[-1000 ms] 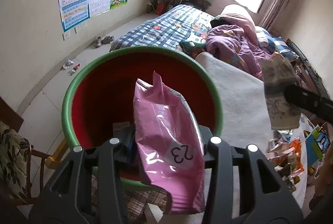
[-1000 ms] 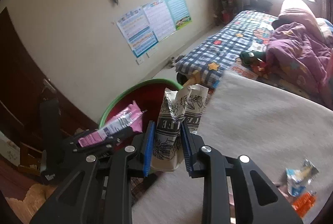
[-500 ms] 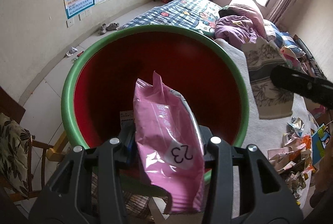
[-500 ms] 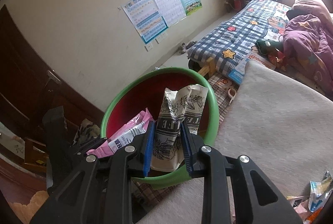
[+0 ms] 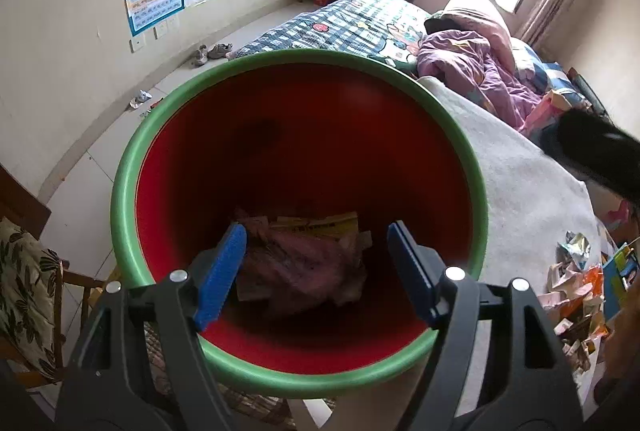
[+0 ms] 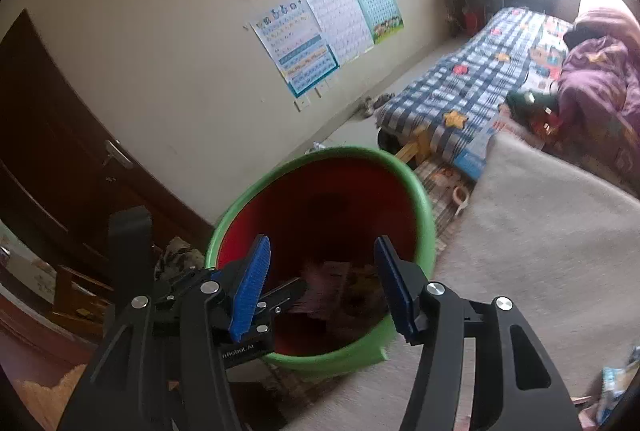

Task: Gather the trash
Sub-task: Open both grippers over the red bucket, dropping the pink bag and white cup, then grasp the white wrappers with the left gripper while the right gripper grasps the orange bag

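Hovering over the bin's green rim (image 5: 132,167), both grippers' fingers (image 5: 222,267) (image 6: 252,285) gape wide, holding nothing

both my claws hang spread wide over the bin (image 5: 120,191), nothing between the pads. my left claw (image 5: 318,273) sits inside the green rim, red walls close on every side, only wrappers (image 5: 304,263) piled at the bottom below. my right claw (image 6: 320,285) is over the near rim (image 6: 320,359), and the left claw (image 6: 280,299) crowds in just beside its left finger. rightward the grey blanket (image 6: 540,251) lies open, with litter (image 5: 576,295) heaped at its far right edge.
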`<state>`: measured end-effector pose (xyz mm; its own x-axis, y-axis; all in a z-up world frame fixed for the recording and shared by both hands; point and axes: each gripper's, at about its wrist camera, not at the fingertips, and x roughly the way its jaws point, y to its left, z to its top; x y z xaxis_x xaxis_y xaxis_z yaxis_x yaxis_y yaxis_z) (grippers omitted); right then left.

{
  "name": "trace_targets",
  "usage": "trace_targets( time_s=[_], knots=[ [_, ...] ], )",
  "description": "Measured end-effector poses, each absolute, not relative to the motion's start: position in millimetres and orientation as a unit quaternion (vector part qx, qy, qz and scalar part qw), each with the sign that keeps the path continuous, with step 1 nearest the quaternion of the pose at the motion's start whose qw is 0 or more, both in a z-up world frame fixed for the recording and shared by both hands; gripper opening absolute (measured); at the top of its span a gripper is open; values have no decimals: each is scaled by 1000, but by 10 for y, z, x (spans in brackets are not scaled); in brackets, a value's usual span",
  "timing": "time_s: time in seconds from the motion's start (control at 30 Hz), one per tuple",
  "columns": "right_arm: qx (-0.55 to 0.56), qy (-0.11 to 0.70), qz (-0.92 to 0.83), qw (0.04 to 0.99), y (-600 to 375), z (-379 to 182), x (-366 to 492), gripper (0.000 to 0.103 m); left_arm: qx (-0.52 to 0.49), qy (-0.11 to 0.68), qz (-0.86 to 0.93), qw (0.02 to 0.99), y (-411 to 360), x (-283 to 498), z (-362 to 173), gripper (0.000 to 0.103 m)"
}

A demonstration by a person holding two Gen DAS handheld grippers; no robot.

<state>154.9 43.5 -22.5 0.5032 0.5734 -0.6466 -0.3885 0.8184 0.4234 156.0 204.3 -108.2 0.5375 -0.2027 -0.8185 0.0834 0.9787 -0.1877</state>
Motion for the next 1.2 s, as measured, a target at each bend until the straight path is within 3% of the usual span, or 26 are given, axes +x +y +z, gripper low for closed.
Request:
trace_targets(
  time_s=[0.37,0.97,1.2],
  knots=[
    [133,383,178,896,-627,22,1035,54,-46,459,-120,879,1694,1429,-920,71],
    [247,438,27,864,-2048,-601,-52,54,88,451,-363,811,12,549,-868,71],
    [265,445,15,855,-2280,-677,-336,54,49,468,-362,805,-279,485,-902,71]
  ],
)
